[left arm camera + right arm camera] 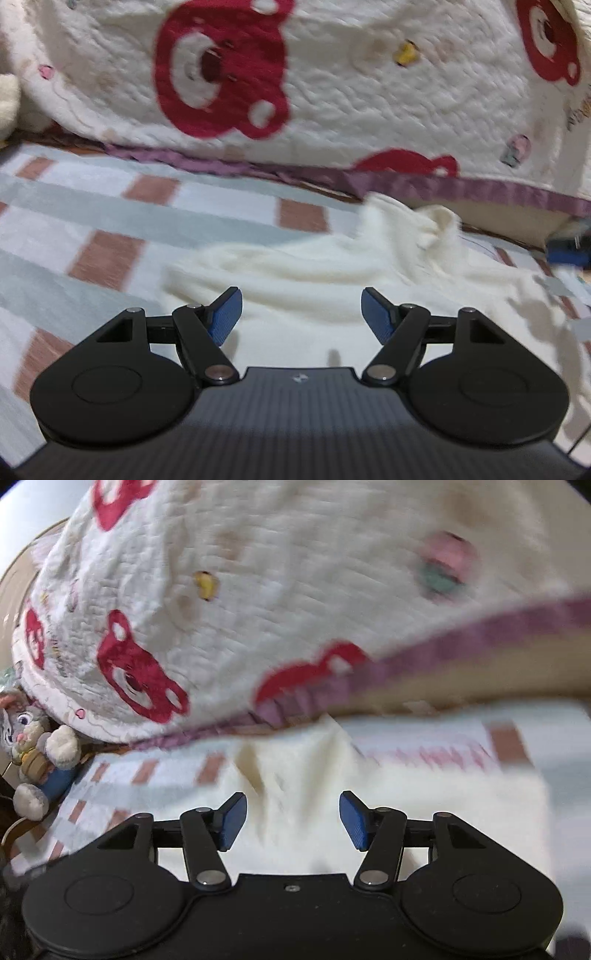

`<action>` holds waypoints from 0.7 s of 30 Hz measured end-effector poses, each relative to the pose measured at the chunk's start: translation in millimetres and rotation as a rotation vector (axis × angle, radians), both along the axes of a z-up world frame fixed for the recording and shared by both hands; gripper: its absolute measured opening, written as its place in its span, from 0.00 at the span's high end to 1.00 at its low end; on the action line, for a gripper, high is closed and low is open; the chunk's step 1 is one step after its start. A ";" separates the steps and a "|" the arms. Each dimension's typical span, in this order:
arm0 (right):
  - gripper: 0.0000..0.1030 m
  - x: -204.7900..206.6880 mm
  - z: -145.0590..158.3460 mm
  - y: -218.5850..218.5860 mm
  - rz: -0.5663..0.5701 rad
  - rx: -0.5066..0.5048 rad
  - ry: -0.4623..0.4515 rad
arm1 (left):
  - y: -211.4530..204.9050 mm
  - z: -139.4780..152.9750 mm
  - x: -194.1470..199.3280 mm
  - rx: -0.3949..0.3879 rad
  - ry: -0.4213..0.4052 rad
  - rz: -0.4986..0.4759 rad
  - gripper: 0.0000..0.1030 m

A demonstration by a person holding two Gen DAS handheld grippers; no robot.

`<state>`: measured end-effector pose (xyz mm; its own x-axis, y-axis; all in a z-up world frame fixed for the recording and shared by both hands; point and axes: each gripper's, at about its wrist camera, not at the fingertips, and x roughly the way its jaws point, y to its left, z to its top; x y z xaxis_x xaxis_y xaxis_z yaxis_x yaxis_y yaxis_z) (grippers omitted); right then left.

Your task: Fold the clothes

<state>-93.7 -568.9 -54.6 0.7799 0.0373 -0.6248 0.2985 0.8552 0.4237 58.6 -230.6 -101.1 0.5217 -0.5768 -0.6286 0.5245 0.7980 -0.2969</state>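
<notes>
A cream-white garment (317, 273) lies rumpled on a checked bedsheet (110, 229), with one part bunched up at its far end (436, 225). My left gripper (301, 314) hovers just above its near part, open, blue pads wide apart and nothing between them. In the right wrist view the same white garment (406, 794) spreads under and ahead of my right gripper (293, 818), which is also open and empty. Both views are blurred by motion.
A thick white quilt with red bear prints (332, 85) and a purple hem (461, 184) rises behind the garment (258, 590). A stuffed toy rabbit (37, 749) sits at the left edge of the bed. A blue object (569, 251) shows at far right.
</notes>
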 end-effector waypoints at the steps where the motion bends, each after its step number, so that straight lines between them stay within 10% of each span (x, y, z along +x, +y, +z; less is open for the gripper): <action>1: 0.41 -19.1 -7.6 -3.4 -0.026 0.025 0.003 | -5.3 0.1 -6.2 -0.002 0.030 -0.012 0.31; 11: 0.39 -101.8 -76.8 4.2 -0.086 0.283 -0.015 | -28.3 -17.7 -75.2 -0.013 0.293 -0.054 0.31; 18: 0.39 -68.5 -105.1 11.1 -0.116 0.205 -0.028 | 1.0 -9.3 -109.9 -0.013 0.235 -0.078 0.31; 21: 0.77 -54.9 -94.3 23.5 -0.055 0.115 -0.041 | 26.6 -10.7 -117.9 -0.030 0.182 -0.060 0.30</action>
